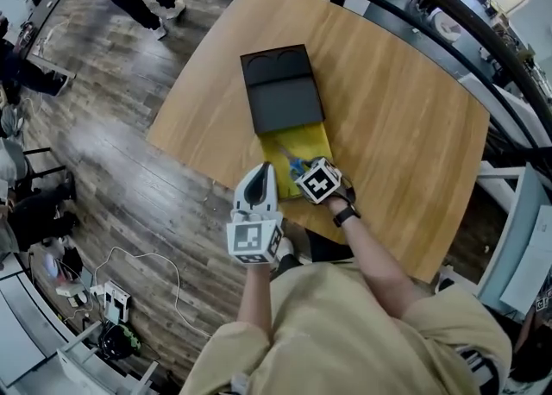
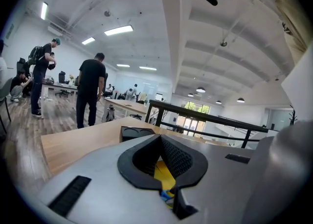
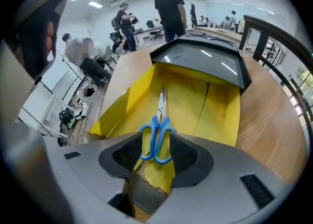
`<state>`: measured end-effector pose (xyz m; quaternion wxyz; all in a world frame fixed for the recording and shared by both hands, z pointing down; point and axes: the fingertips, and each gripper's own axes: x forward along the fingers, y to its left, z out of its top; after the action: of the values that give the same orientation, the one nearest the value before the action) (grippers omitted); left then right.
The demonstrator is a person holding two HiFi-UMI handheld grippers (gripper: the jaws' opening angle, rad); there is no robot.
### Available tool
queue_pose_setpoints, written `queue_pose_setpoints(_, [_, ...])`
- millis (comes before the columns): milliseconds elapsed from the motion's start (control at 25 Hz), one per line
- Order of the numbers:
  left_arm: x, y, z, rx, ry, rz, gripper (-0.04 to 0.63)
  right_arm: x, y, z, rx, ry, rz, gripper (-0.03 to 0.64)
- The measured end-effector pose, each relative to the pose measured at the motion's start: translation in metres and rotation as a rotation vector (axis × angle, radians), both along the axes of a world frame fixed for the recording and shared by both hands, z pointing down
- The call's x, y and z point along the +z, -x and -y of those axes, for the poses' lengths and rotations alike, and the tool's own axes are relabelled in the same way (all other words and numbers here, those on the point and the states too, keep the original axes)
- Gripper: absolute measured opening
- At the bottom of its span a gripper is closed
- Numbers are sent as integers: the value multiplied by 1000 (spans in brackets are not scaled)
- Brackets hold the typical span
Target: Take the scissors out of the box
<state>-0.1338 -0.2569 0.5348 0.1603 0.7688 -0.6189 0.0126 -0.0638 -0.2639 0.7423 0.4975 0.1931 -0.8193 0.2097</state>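
An open yellow box lies on the wooden table, its black lid folded back at the far end. Scissors with blue handles and steel blades lie flat inside it, blades pointing toward the lid. My right gripper points steeply down into the box and is open, a pad on either side of the blue handles, neither pressing that I can see. In the head view the right gripper sits over the box's near end. My left gripper hangs level just left of it, shut and empty; through its jaws show yellow card and a blue sliver.
The table's near edge is just below both grippers, with wooden floor beyond. A black railing borders the table's far right side. People stand and sit at desks farther off. Bare tabletop lies right of the box.
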Motion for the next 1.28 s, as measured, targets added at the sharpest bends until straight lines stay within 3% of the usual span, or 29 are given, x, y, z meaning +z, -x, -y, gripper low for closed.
queue_pose_setpoints(360, [7, 15, -3, -24, 14, 3, 11, 16, 6, 7, -73, -14, -154, 155])
queue_pose_setpoints(480, [6, 21, -5, -38, 15, 0, 11, 16, 7, 9, -75, -12, -162, 152])
queue_pose_setpoints(560, [5, 24, -7, -43, 12, 0, 11, 15, 7, 10, -71, -26, -143, 95])
queue_pose_setpoints(800, [2, 28, -17, -42, 11, 2, 11, 0, 14, 7, -37, -84, -2, 89])
queue_pose_setpoints(1280, [-25, 17, -47, -11, -55, 23, 11, -77, -2, -4, 126, -258, 161, 86])
